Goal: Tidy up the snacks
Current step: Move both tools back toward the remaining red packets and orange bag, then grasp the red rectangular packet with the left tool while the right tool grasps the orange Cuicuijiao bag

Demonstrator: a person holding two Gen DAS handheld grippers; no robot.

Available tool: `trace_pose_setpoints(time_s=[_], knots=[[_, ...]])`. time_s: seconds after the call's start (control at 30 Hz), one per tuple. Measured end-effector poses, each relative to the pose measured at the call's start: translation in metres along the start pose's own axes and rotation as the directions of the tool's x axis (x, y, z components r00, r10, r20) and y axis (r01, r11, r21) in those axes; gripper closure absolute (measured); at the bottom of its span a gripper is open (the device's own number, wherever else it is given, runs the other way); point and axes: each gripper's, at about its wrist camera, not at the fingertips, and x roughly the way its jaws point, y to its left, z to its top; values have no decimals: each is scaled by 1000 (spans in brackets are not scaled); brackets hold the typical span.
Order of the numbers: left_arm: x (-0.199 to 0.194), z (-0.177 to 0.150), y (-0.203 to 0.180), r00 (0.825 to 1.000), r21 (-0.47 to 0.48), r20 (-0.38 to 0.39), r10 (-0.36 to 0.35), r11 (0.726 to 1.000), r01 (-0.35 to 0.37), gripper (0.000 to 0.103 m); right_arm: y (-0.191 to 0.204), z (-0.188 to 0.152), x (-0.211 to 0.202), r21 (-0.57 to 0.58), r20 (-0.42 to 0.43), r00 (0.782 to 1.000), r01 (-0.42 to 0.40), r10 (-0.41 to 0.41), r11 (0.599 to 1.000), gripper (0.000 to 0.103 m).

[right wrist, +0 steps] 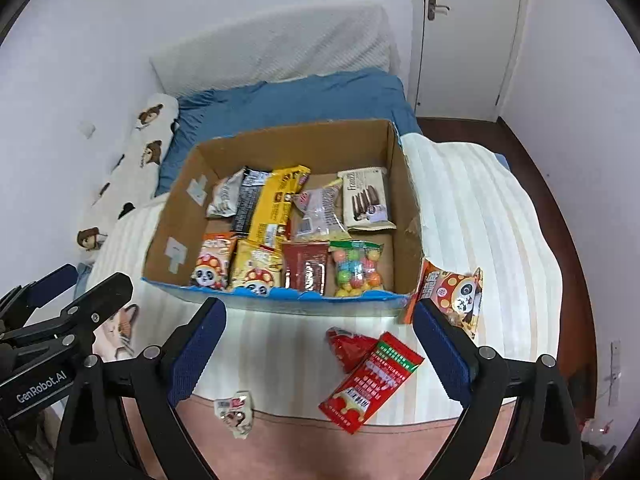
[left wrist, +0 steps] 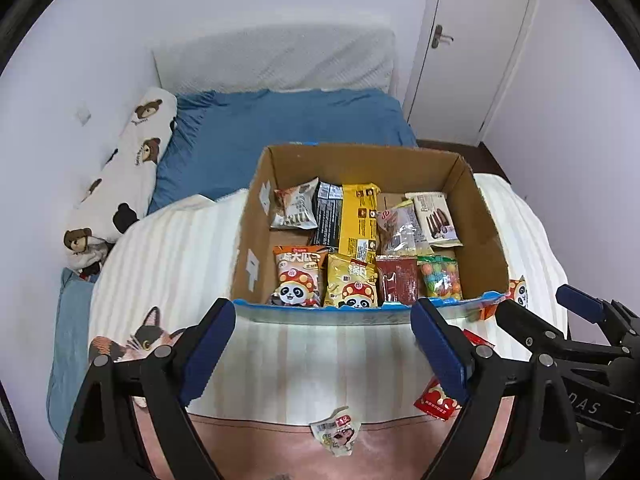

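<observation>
An open cardboard box stands on the bed with several snack packets laid in rows inside. In front of it on the blanket lie a small white packet, a long red packet and a red pouch. A panda packet leans at the box's right corner. My left gripper hovers open above the blanket before the box, nothing between its blue pads. My right gripper is also open and empty, with the red packets below its fingers.
The box sits on a white striped blanket over a blue sheet. A bear-print bolster lies along the left wall. A pink band edges the blanket nearest me. A white door is at the back right.
</observation>
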Motion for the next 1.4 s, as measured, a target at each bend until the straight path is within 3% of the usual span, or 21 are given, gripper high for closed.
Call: trace_pose_setpoints(time_s=[0.2, 0.33, 0.47, 0.63, 0.73, 0.83, 0.97, 1.1, 1.2, 1.3, 1.4], knots=[[-29, -13, 3, 999, -3, 51, 6, 1000, -5, 13, 2, -15, -23, 20, 29, 999, -30, 30, 999, 7], [-34, -20, -1, 999, -6, 50, 2, 1000, -2, 13, -11, -28, -25, 82, 4, 997, -81, 81, 993, 7], [-17, -34, -19, 1000, 35, 3, 6, 999, -6, 13, -40, -46, -13, 160, -49, 994, -93, 102, 983, 7], [36, -58, -62, 989, 133, -150, -15, 990, 35, 13, -91, -70, 21, 260, -146, 982, -75, 116, 963, 7], [80, -75, -100, 964, 194, -263, -45, 976, 98, 13, -123, -82, 39, 311, -183, 973, -78, 140, 947, 7], [123, -87, -133, 921, 212, -381, -85, 961, 177, 13, -150, -84, 50, 326, -186, 971, -82, 149, 942, 14], [169, -97, -171, 869, 218, -483, -109, 946, 240, 13, -171, -64, 60, 275, -184, 975, -69, 123, 959, 14], [204, -100, -195, 830, 200, -545, -122, 942, 270, 13, -172, -28, 83, 93, -227, 970, -68, 87, 993, 14], [218, -102, -203, 810, 164, -567, -152, 942, 293, 13, -163, -8, 105, -79, -288, 957, -55, 30, 995, 14], [225, -103, -202, 793, 98, -578, -193, 948, 302, 13, -149, 9, 129, -254, -340, 940, -66, -25, 965, 14], [229, -104, -197, 791, 40, -569, -225, 953, 299, 13, -134, 21, 143, -364, -392, 920, -139, -16, 921, 14]])
